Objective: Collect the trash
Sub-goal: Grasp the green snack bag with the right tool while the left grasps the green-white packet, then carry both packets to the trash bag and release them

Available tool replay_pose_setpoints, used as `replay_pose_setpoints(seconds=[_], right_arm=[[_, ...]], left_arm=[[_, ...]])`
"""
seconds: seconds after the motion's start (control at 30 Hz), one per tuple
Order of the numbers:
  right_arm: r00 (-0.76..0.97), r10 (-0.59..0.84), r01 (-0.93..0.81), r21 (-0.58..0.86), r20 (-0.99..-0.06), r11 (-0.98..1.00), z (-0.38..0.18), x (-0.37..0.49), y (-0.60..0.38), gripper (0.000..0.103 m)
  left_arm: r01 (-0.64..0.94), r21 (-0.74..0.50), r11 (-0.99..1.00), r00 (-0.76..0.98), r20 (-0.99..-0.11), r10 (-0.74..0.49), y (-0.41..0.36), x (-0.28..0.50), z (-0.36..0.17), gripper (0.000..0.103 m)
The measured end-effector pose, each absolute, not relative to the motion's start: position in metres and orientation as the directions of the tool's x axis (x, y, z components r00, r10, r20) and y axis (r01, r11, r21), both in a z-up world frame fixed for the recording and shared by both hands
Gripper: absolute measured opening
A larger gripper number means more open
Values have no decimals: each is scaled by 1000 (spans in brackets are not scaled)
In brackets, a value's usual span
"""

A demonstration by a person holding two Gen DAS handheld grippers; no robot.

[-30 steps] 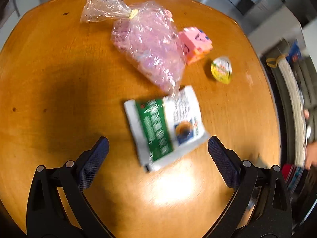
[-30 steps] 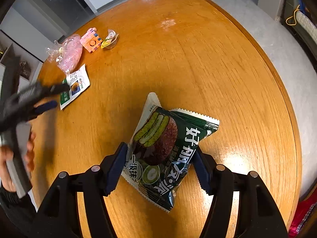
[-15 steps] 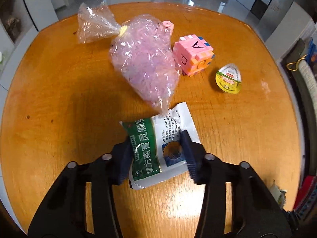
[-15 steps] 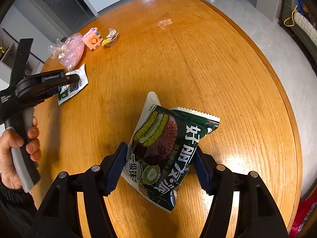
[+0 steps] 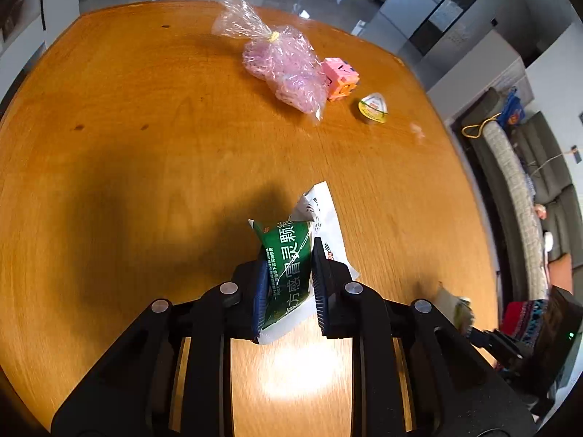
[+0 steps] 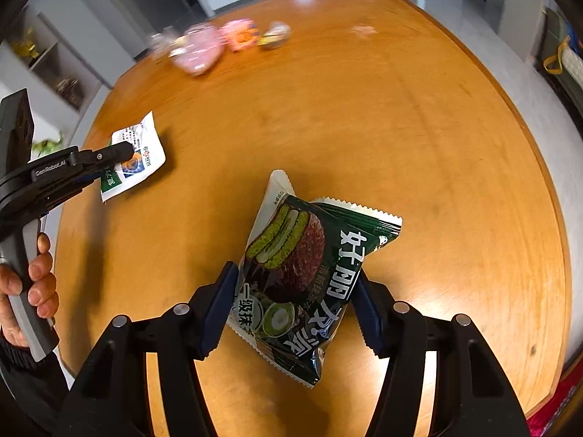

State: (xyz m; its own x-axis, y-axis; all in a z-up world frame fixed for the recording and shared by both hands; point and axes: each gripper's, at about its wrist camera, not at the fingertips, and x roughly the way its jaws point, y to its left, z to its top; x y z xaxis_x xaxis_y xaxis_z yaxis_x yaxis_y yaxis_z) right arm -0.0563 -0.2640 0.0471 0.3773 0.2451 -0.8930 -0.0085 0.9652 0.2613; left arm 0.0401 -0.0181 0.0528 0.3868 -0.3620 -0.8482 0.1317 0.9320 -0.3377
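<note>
My left gripper [image 5: 288, 276] is shut on a green and white sachet [image 5: 291, 255], which is folded between the pads and lifted off the round wooden table [image 5: 145, 145]. The sachet [image 6: 138, 160] and the left gripper [image 6: 109, 160] also show at the left of the right wrist view. My right gripper [image 6: 295, 302] is shut on a dark green snack packet [image 6: 309, 266] and holds it above the table [image 6: 400, 127].
A tied clear bag of pink bits [image 5: 288, 69], a pink toy cube [image 5: 340, 78] and a small yellow-lidded cup [image 5: 372, 107] lie at the table's far side. A sofa [image 5: 517, 182] stands beyond the right edge.
My left gripper came down around the sachet, shut on it and lifted it, pulling back from the pink bag. The right gripper kept hold of the snack packet and shifted a little.
</note>
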Motion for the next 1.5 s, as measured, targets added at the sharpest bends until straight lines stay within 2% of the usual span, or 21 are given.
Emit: replay_pose_setpoints(seconds=[0.3, 0.63, 0.9, 1.1, 1.37, 1.4, 1.47, 1.5], right_arm=[[384, 337, -211, 274, -859, 938, 64, -97, -174, 61], [306, 453, -443, 296, -837, 847, 74, -151, -60, 61], [201, 522, -612, 309, -829, 728, 78, -202, 26, 61], [74, 570, -757, 326, -819, 567, 82, -259, 104, 61], [-104, 560, -839, 375, -822, 395, 65, -306, 208, 61], [-156, 553, -852, 395, -819, 345, 62, -314, 225, 62], [-157, 511, -882, 352, -845, 312, 57, -328, 247, 70], [-132, 512, -890, 329, -849, 317, 57, -331, 252, 76]], left_arm=[[130, -328, 936, 503, -792, -347, 49, -37, 88, 21], [-9, -307, 952, 616, -751, -236, 146, -142, 102, 21], [-197, -308, 931, 665, -740, -104, 224, -231, 96, 21], [-394, -307, 866, 674, -737, 46, 293, -314, 85, 21], [-677, -292, 676, 579, -778, 243, 380, -421, 51, 21], [-697, -284, 659, 566, -782, 262, 385, -430, 50, 22], [-746, -291, 599, 544, -784, 298, 400, -454, 45, 25], [-775, -291, 561, 528, -786, 321, 407, -464, 44, 40]])
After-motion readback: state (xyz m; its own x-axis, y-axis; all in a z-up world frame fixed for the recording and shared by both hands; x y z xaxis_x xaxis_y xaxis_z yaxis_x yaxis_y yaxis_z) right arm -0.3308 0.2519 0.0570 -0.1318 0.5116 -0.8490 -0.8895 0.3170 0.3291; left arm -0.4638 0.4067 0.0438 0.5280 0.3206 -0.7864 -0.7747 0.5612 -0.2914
